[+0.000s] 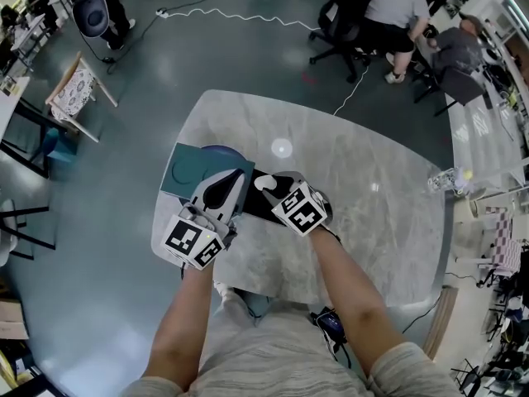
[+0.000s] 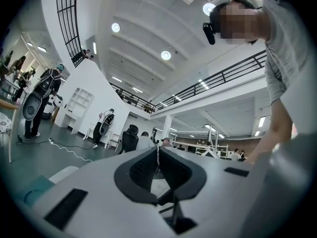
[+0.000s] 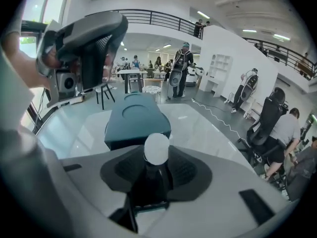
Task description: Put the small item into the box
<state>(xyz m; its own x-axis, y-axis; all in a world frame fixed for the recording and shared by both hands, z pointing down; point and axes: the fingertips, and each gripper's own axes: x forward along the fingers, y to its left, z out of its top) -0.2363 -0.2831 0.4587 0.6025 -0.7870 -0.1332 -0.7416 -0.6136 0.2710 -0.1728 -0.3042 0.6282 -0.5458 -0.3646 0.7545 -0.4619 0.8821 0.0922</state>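
Note:
A teal box with a round recess in its closed top lies on the marble table, at the table's left in the head view. My right gripper is shut on the small item, a black piece with a white ball top, just short of the box's near side. In the head view the right gripper sits beside the box's right edge. My left gripper is tilted up toward the ceiling, its jaws shut with nothing seen between them. It hangs over the box, and shows at upper left in the right gripper view.
People sit on office chairs beyond the table's far right. A white cable runs across the floor. A wooden chair stands at the left. A clear bottle rests on a neighbouring table at right.

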